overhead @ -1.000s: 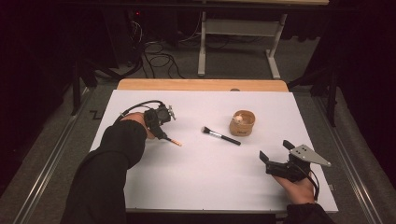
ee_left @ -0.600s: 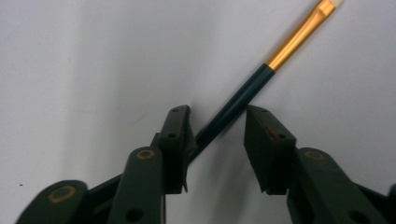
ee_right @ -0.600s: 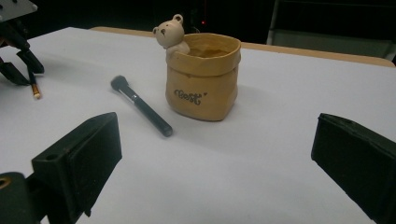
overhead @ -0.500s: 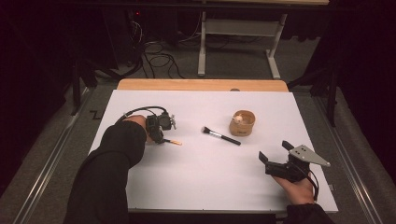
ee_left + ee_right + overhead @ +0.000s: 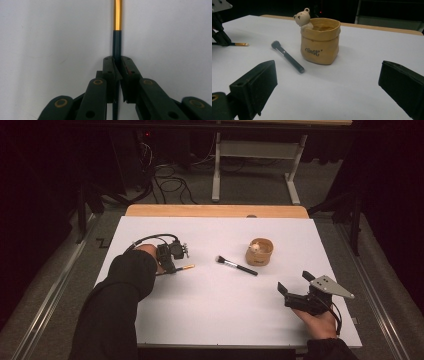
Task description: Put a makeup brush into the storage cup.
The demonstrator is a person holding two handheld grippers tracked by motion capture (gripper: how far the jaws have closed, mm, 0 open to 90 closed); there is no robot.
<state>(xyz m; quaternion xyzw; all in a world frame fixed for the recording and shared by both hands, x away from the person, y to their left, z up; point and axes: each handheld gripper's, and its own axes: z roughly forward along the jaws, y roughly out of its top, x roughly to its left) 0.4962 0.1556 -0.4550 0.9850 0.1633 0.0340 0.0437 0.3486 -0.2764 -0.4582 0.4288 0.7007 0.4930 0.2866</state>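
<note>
Left gripper [image 5: 117,65] has just clamped the thin gold-banded brush [image 5: 117,37].

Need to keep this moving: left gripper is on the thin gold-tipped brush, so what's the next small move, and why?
Probably lift it straight up. The left gripper has just been closing and its jaws now clamp the thin brush, which lies flat on the white table. The bear pot stands apart, open-topped.

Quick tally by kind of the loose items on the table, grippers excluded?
Brushes: 2 (thin brush with gold band, black makeup brush)
Cups: 1 (tan bear cup)
Total: 3
</note>
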